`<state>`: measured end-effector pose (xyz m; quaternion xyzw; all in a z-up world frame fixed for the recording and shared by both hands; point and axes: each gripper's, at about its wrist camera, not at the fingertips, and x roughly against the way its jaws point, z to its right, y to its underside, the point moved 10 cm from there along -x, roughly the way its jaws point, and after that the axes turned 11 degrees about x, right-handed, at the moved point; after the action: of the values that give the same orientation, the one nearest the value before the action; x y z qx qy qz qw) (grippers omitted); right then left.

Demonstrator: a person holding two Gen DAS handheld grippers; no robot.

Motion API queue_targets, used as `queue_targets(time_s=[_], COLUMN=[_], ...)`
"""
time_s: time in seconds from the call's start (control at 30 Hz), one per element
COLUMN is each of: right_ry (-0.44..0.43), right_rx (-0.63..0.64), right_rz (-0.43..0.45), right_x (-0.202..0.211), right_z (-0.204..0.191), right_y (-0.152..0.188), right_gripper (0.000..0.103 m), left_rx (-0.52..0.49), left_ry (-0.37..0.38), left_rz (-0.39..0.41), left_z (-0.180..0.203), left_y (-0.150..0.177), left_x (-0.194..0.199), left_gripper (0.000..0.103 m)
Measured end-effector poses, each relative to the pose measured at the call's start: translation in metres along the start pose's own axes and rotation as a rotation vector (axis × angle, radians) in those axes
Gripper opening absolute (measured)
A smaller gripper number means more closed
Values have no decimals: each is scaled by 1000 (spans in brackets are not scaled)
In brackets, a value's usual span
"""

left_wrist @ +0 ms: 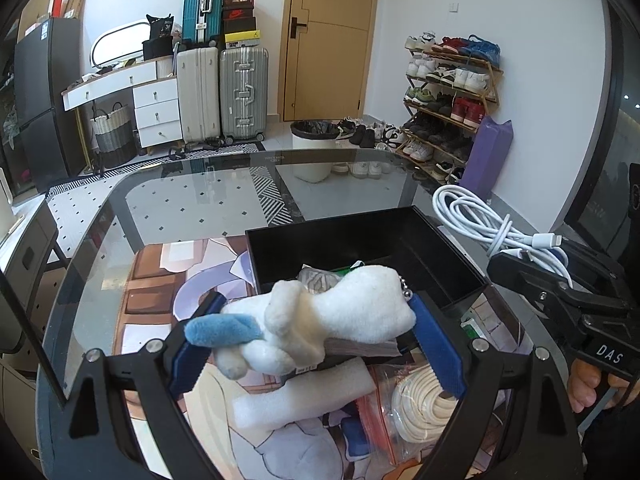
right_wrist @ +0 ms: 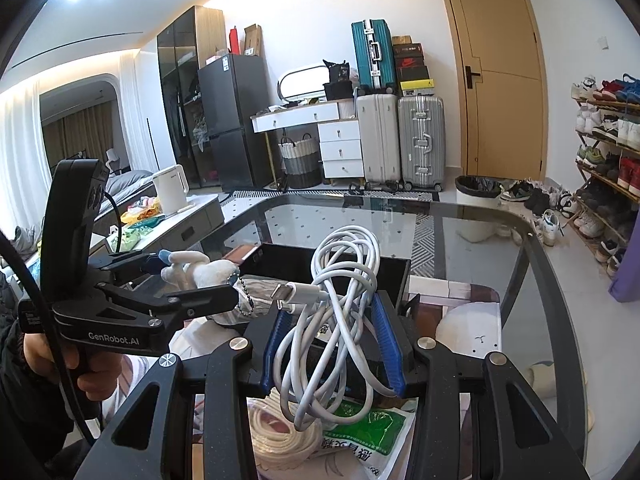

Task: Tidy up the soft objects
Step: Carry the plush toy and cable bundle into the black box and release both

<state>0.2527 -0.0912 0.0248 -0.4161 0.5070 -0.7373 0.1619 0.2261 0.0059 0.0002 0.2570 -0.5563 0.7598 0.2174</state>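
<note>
Left wrist view: jaws of the left gripper [left_wrist: 316, 320] clamped wide across a white plush toy [left_wrist: 320, 320], held crosswise above the glass table [left_wrist: 200, 200], with the black box [left_wrist: 360, 248] just beyond at twelve o'clock and foam block [left_wrist: 300, 396] and cream rope coil [left_wrist: 420, 404] below at six. Right wrist view: jaws of the right gripper [right_wrist: 332, 344] pinched tight on a bundled white cable [right_wrist: 340, 300], dangling over a green-printed bag [right_wrist: 368, 420], plush toy at nine o'clock.

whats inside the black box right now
In the black box, a grey-white crumpled soft item and a bit of green packaging show behind the plush toy. The plush, held in front by the left gripper, hides the near part of the box's inside.
</note>
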Motion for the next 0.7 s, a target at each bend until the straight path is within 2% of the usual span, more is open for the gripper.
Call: queue_targets(time_s=[0.27,0.7], right_ry=[-10,-16], right_rx=[6,18], right_rz=[-42,-62], right_x=[-23,-41], right_z=[9,10], right_y=[6,9], right_gripper=[41,41], left_rx=[19,32], left_ry=[6,1], left_rz=[-22,-17], left_z=[2,5], left_y=[0,-6], left_x=[-16,-31], left_gripper=[91,91])
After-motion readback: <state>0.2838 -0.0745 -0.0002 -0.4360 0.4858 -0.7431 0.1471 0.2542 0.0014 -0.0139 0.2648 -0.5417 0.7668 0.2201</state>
